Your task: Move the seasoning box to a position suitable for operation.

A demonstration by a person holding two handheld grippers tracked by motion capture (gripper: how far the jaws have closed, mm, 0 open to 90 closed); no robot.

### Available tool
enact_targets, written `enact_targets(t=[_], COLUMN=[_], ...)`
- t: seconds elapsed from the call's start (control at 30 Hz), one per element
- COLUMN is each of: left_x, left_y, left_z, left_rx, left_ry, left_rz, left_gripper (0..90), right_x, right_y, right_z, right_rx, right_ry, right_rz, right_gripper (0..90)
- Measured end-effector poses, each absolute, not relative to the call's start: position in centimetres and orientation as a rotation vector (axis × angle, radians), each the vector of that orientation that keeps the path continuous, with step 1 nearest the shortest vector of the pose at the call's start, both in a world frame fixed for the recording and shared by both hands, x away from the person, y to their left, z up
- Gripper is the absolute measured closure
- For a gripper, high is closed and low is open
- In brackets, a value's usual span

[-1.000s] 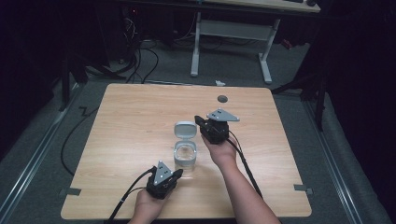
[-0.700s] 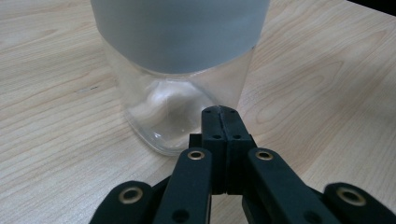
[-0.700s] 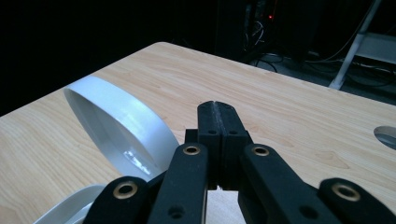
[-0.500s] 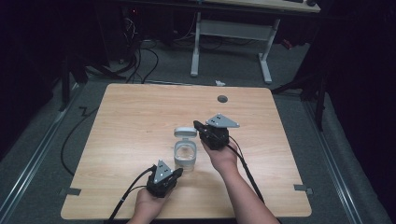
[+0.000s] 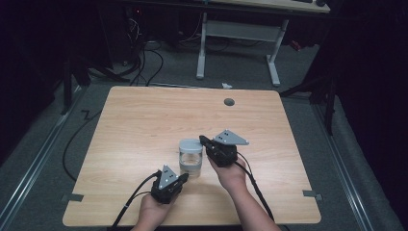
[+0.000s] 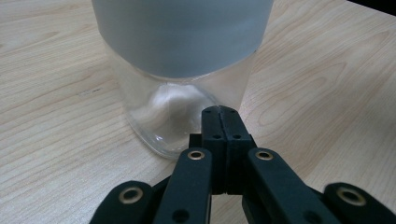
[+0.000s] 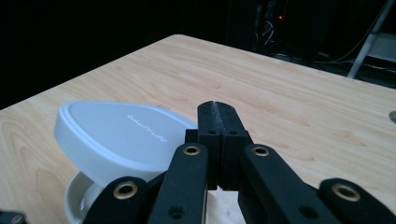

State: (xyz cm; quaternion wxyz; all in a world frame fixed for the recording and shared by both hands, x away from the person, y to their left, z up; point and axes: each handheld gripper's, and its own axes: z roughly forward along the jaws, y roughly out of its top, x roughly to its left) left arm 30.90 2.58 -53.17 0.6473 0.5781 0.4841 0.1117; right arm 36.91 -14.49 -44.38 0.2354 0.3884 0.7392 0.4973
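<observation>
Nearest the person, the left gripper (image 5: pixel 182 178) is held closed and empty against the foot of the clear jar (image 5: pixel 191 162), which stands near the middle of the wooden table (image 5: pixel 144 120). Just beyond, the right gripper (image 5: pixel 203 141), also closed on nothing, has been drawn nearer over the last second, and the jar has been pushed with it. The grey lid (image 7: pixel 116 135) is seen tilted, not seated, so the closing is judged unfinished.

Closed tongs (image 6: pixel 219 111) against glass jar (image 6: pixel 180 79)
</observation>
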Motion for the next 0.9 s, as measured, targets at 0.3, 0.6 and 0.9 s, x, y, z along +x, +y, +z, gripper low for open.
enact_targets(t=[0.3, 0.6, 0.9], left_x=[30.9, 30.1, 30.9], left_y=[2.6, 3.6, 7.2], left_z=[-53.1, -52.5, -52.6], left_rx=[1.319, 1.329, 1.34], left_ry=[1.101, 1.07, 1.117], left_rz=[0.254, 0.271, 0.318], left_gripper=[90.0, 90.0, 89.7], right_x=[35.4, 35.0, 34.6], right_y=[-14.4, -15.2, -17.3], right_z=[-45.0, -44.9, -45.5], right_rx=[1.031, 1.04, 1.101], right_ry=[2.047, 2.021, 1.997], right_rz=[1.355, 1.362, 1.341], right_gripper=[90.0, 89.9, 89.8])
